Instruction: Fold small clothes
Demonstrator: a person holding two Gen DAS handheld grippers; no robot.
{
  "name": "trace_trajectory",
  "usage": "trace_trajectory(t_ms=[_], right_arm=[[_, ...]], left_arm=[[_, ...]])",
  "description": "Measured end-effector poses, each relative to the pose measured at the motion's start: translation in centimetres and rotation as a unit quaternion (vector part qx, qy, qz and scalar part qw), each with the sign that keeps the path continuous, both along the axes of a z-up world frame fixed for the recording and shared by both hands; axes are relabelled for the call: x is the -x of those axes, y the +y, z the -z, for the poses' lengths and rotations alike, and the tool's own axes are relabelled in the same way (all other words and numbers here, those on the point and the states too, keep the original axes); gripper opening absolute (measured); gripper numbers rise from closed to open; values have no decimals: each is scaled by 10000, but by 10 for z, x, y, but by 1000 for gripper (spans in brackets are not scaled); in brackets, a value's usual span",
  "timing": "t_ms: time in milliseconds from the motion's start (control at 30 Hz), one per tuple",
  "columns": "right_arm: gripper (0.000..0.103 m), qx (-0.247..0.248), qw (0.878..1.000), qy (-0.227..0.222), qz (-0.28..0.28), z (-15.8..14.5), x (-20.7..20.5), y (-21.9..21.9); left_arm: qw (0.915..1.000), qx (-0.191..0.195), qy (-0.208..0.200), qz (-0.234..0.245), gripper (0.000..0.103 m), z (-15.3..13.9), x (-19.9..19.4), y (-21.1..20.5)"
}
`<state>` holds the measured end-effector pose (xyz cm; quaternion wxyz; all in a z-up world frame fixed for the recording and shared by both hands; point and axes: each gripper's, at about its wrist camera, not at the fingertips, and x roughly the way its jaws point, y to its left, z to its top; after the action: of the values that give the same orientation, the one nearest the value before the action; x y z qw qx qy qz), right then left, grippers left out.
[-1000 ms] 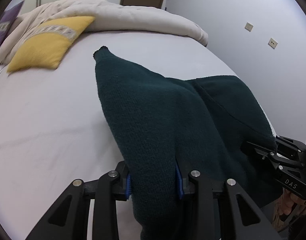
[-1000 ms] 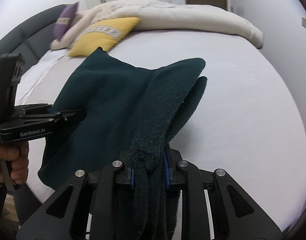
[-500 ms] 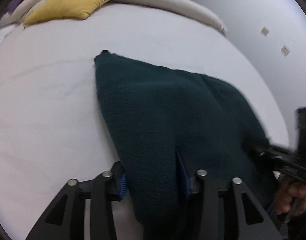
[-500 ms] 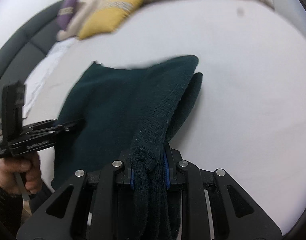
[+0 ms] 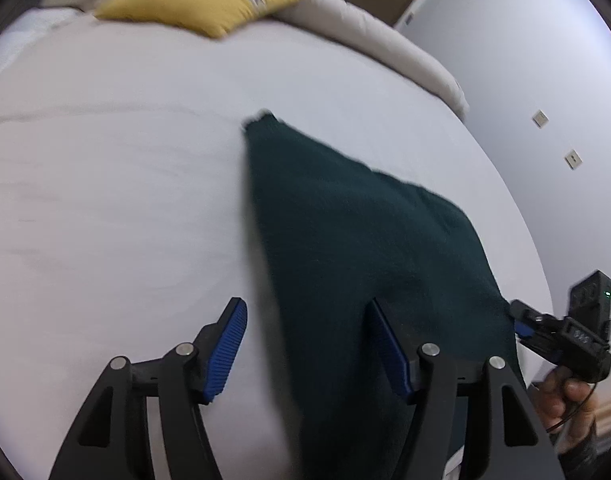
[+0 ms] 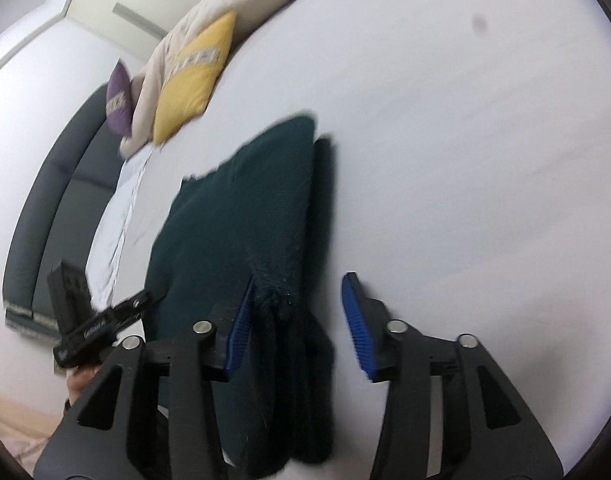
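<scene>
Both my tongs are spread wide: left gripper [image 5: 305, 344] and right gripper [image 6: 299, 322] grip nothing, dark green knit [image 5: 357, 232] lying on the white bed [image 5: 117, 184].
</scene>
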<state>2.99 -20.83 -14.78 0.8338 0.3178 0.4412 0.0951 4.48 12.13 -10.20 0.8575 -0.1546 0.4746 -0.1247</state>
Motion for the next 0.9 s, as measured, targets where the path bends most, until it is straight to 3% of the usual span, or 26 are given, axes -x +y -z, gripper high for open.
trace_trajectory(t_ms=[67, 167, 233, 333, 400, 500, 567, 633, 767, 900], right_arm=[[43, -13, 9999, -150, -36, -20, 14, -5], [43, -451, 9964, -436, -569, -38, 28, 5], [43, -714, 9911, -578, -962, -42, 32, 20], [43, -850, 9888, -414, -1154, -25, 34, 33], [43, -787, 9919, -34, -996, 1, 28, 38], [21, -1223, 9895, 118, -756, 32, 31, 21], [15, -1591, 9849, 5, -676, 45, 35, 12], [4, -1588, 9850, 7, -675, 52, 34, 11], [6, -1511, 9859, -79, -722, 47, 40, 7], [19, -1251, 9910, -136, -456, 25, 54, -19]], left_arm=[[9996, 96, -249, -60, 64, -16, 13, 3], [9971, 426, -623, 65, 64, -35, 34, -2], [9959, 585, -587, 360, 64, -32, 45, -12], [9966, 422, -373, 598, 63, -14, 42, -35], [9970, 408, -258, 612, 63, 2, 45, -36], [9968, 316, -292, 673, 63, 10, 46, -39], [9965, 287, -322, 714, 63, 12, 52, -27], [9963, 368, -329, 702, 63, 15, 54, -24], [9957, 520, -361, 675, 63, 11, 58, -18], [9957, 533, -449, 606, 63, 5, 57, -14]])
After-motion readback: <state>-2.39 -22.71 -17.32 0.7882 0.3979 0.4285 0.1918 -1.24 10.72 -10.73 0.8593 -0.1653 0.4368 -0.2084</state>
